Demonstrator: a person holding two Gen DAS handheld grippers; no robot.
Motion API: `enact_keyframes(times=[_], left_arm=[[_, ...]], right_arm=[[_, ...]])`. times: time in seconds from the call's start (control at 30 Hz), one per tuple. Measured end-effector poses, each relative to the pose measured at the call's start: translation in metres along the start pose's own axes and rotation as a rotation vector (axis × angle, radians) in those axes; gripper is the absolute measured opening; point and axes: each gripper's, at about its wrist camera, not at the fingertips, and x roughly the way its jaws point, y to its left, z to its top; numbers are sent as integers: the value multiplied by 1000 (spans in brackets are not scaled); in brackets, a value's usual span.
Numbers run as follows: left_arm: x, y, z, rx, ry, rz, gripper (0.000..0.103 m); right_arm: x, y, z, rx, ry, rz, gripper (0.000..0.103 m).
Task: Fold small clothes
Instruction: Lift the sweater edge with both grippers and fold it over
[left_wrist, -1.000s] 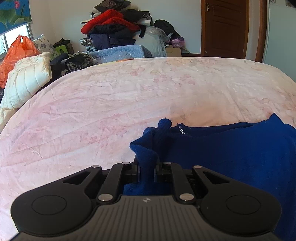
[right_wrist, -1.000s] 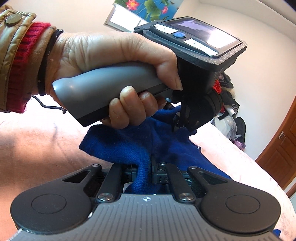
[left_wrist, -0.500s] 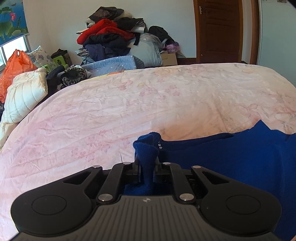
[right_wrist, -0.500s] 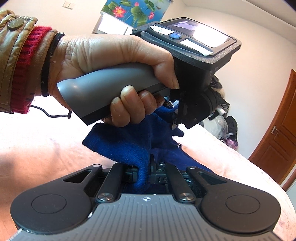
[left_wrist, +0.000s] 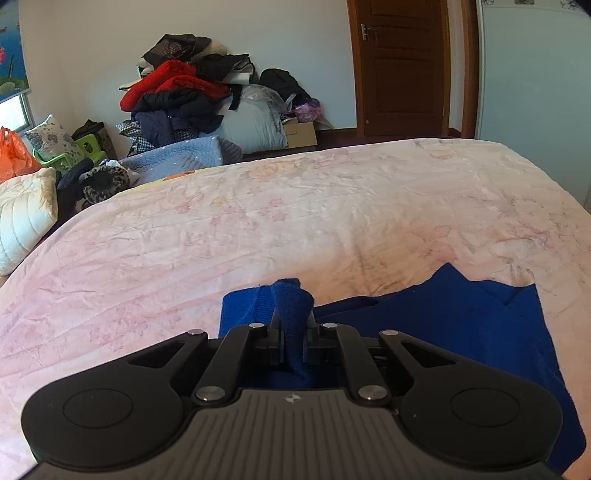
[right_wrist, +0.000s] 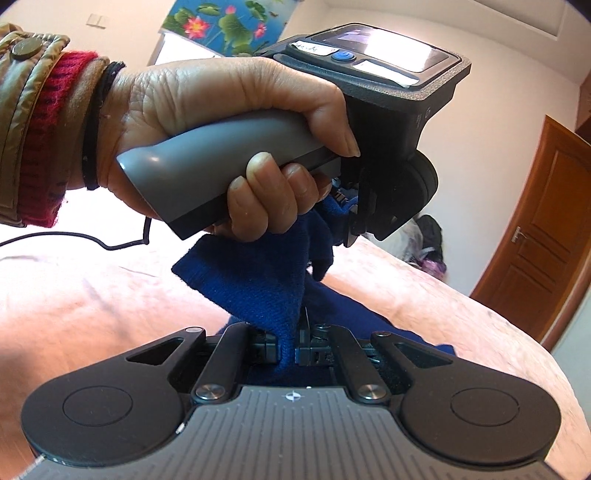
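A dark blue knit sweater (left_wrist: 436, 325) lies on the pink floral bed (left_wrist: 258, 229), spread to the right in the left wrist view. My left gripper (left_wrist: 291, 325) is shut on a bunched edge of the sweater. My right gripper (right_wrist: 286, 343) is shut on another fold of the sweater (right_wrist: 255, 280), lifted off the bed. In the right wrist view the left gripper's body (right_wrist: 384, 122) and the hand holding it (right_wrist: 229, 122) are close above; its fingertips are hidden in the cloth.
A pile of clothes and bedding (left_wrist: 192, 107) stands against the far wall. A white quilted pillow (left_wrist: 22, 218) and an orange bag (left_wrist: 11, 155) sit left of the bed. A brown door (left_wrist: 402, 66) is at the back right.
The left gripper has carried its sweater edge away from the far end of the bed. The blue cloth now lies flatter and lower in its view. Both grippers stay shut on the sweater.
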Motion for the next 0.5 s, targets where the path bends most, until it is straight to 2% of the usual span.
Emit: enact_keyframes(times=[0.27, 0.5], left_arm=[[2, -39, 10, 28, -10, -52, 7], [14, -71, 15, 50, 18, -94, 7]], right_arm=[[-15, -11, -8, 40, 15, -48, 5], [-32, -17, -18, 84, 35, -75, 5]])
